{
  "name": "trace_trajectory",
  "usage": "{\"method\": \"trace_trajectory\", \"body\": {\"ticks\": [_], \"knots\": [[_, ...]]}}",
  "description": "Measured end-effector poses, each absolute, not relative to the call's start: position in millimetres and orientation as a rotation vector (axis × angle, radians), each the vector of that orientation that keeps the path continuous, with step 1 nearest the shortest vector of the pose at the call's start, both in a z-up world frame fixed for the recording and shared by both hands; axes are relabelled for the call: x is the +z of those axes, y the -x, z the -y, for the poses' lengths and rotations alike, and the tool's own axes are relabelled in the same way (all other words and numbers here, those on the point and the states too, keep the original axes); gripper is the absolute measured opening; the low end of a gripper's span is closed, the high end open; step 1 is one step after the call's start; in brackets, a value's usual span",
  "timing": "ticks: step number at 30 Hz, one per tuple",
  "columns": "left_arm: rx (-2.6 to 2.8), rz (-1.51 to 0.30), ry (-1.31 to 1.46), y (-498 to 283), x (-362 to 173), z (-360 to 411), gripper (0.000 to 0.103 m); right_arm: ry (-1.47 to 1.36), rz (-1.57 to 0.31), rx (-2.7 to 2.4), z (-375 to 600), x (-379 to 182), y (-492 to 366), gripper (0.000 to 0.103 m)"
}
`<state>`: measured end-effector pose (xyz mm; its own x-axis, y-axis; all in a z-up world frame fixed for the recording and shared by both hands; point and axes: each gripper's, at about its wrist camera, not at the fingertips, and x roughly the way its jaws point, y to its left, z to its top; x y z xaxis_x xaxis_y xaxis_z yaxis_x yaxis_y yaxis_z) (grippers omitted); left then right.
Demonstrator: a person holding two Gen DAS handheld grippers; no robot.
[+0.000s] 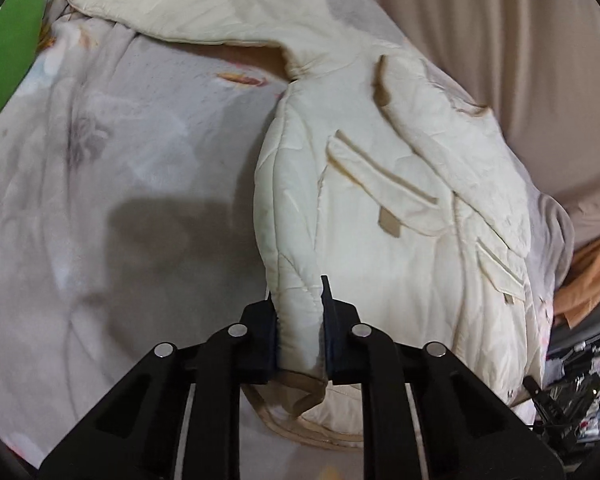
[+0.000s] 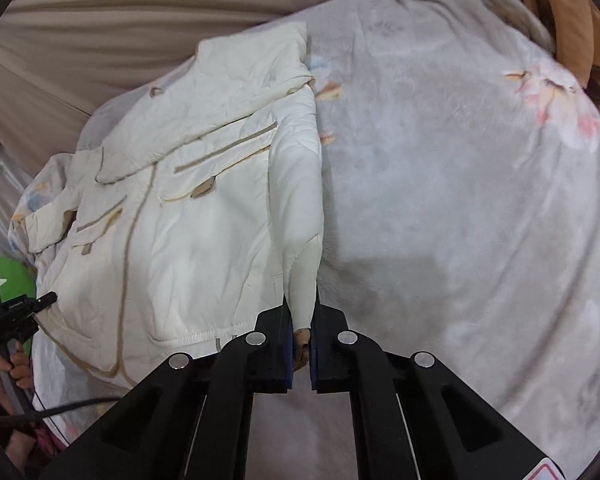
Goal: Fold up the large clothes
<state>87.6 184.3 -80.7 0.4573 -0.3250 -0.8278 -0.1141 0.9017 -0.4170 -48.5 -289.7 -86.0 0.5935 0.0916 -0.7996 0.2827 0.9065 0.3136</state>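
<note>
A cream quilted jacket with tan trim and flap pockets lies front up on a grey floral blanket. My left gripper is shut on a padded fold at the jacket's side near the hem. One sleeve stretches away to the upper left. In the right wrist view the same jacket lies to the left, and my right gripper is shut on the narrow end of the other sleeve, which is folded along the jacket's right edge.
The grey blanket covers the whole work surface. Beige drapery hangs behind it. An orange cloth lies at the right edge. A hand holding the other gripper's handle shows at the lower left, beside something green.
</note>
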Motion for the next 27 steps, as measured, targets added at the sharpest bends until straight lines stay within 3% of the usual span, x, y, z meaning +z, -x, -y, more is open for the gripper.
{"method": "trace_trajectory", "body": {"ticks": [4, 11, 17, 18, 20, 21, 22, 26, 27], "knots": [[-0.196, -1.15, 0.366, -38, -72, -164, 0.015, -0.415, -0.999, -0.143, 310, -83, 99, 0.004], [-0.183, -1.325, 0.262, 55, -113, -150, 0.018, -0.436, -1.238, -0.208, 322, -133, 215, 0.006], [-0.123, -1.177, 0.326, 37, -53, -169, 0.02, -0.464, -1.161, -0.271, 343, -103, 215, 0.018], [-0.13, -1.109, 0.324, 29, -32, -169, 0.024, -0.447, -1.124, -0.296, 350, -93, 212, 0.019], [-0.144, -1.002, 0.308, 10, -1, -158, 0.04, -0.446, -1.032, -0.348, 370, -72, 202, 0.036], [-0.166, -0.949, 0.291, -4, 13, -150, 0.048, -0.46, -0.982, -0.362, 379, -64, 196, 0.036], [-0.197, -0.916, 0.277, -20, 21, -138, 0.048, -0.473, -0.94, -0.367, 386, -58, 188, 0.036], [-0.308, -0.893, 0.275, -87, 16, -74, 0.047, -0.478, -0.833, -0.305, 393, -41, 118, 0.01], [-0.335, -0.897, 0.262, -100, 13, -58, 0.047, -0.456, -0.815, -0.292, 392, -38, 106, 0.01]]}}
